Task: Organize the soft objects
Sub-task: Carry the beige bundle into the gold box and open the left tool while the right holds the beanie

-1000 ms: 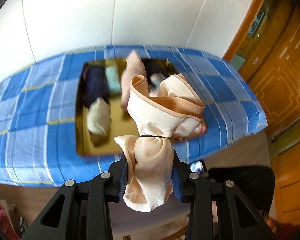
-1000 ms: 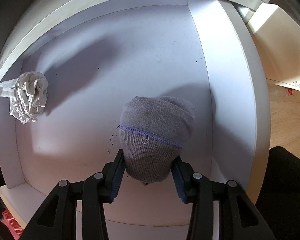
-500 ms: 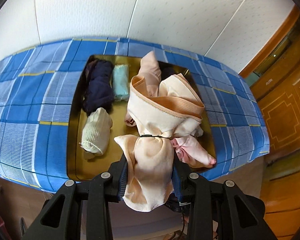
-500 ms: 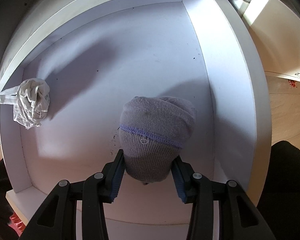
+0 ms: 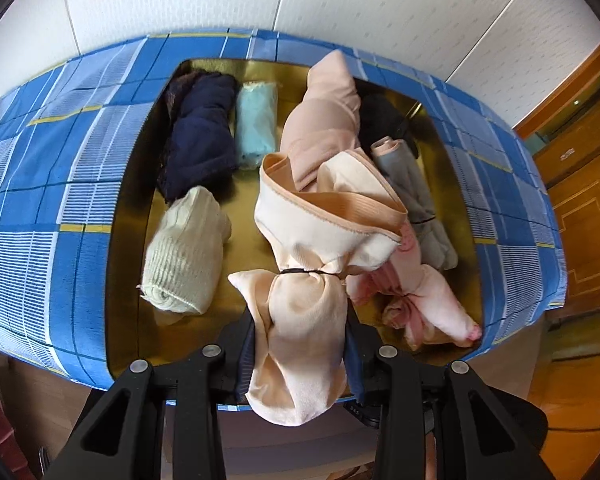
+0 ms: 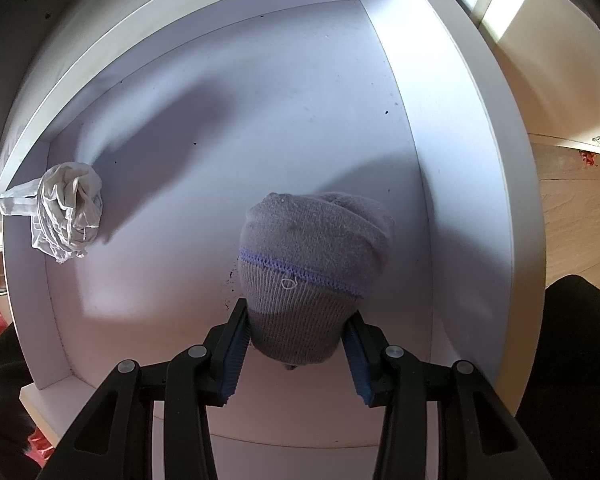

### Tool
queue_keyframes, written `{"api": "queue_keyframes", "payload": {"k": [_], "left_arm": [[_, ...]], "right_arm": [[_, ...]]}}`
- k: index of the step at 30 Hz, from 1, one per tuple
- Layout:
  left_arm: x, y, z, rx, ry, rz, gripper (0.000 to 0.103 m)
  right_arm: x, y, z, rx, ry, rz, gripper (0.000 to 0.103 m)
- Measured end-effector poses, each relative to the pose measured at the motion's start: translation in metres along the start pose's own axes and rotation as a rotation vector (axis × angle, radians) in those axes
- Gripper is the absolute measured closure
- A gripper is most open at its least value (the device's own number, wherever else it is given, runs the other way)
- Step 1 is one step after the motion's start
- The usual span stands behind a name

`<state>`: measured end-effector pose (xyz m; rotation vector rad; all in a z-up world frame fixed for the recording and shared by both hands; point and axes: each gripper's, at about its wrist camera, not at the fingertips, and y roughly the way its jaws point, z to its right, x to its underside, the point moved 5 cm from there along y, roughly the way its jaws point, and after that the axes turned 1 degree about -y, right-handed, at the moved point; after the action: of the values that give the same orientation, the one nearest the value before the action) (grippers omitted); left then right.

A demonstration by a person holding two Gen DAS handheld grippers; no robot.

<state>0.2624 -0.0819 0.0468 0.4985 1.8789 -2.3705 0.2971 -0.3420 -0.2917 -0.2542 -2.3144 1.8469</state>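
Observation:
My left gripper [image 5: 300, 354] is shut on a peach-coloured cloth bundle [image 5: 312, 264] tied with a black band, held above a gold tray [image 5: 132, 220]. In the tray lie a cream sock roll [image 5: 186, 254], a navy roll [image 5: 200, 136], a mint roll [image 5: 256, 124], a pink roll [image 5: 332, 112], a grey roll [image 5: 416, 200], a black item [image 5: 384, 120] and a pink tied bundle [image 5: 432, 304]. My right gripper [image 6: 296, 354] is shut on a grey rolled sock [image 6: 312, 264] with a purple stripe, above the floor of a white drawer [image 6: 260, 120]. A white crumpled cloth [image 6: 66, 210] lies at the drawer's left wall.
The tray sits on a table under a blue checked cloth [image 5: 40, 200], against a white wall [image 5: 340, 8]. Wooden doors [image 5: 580, 168] stand at the right. Beside the drawer's right wall [image 6: 460, 160] runs a wooden floor [image 6: 572, 216].
The left gripper has sunk toward the tray with its bundle, so the tray now looks larger and nearer. The right gripper and its sock have stayed nearly still over the drawer.

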Motion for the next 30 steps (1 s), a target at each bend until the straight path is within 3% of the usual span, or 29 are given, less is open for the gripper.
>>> {"api": "queue_keyframes", "payload": {"k": [11, 16, 23, 26, 30], "left_arm": [[-0.004, 0.033, -0.015, -0.114, 0.004, -0.044, 0.066], [0.002, 0.043, -0.016, -0.116, 0.015, -0.072, 0.066], [0.005, 0.048, -0.032, -0.202, 0.024, -0.109, 0.065], [0.006, 0.049, -0.031, -0.197, 0.038, -0.098, 0.063], [0.011, 0.046, -0.027, -0.198, 0.067, -0.066, 0.047]], "right_arm": [[-0.005, -0.001, 0.01, -0.007, 0.003, -0.001, 0.058], [-0.005, -0.001, 0.01, -0.008, -0.002, 0.001, 0.058], [-0.006, -0.002, 0.014, -0.011, 0.002, 0.002, 0.058], [-0.006, -0.003, 0.016, -0.011, 0.001, 0.002, 0.058], [-0.005, -0.002, 0.015, -0.008, -0.003, 0.001, 0.058]]}}
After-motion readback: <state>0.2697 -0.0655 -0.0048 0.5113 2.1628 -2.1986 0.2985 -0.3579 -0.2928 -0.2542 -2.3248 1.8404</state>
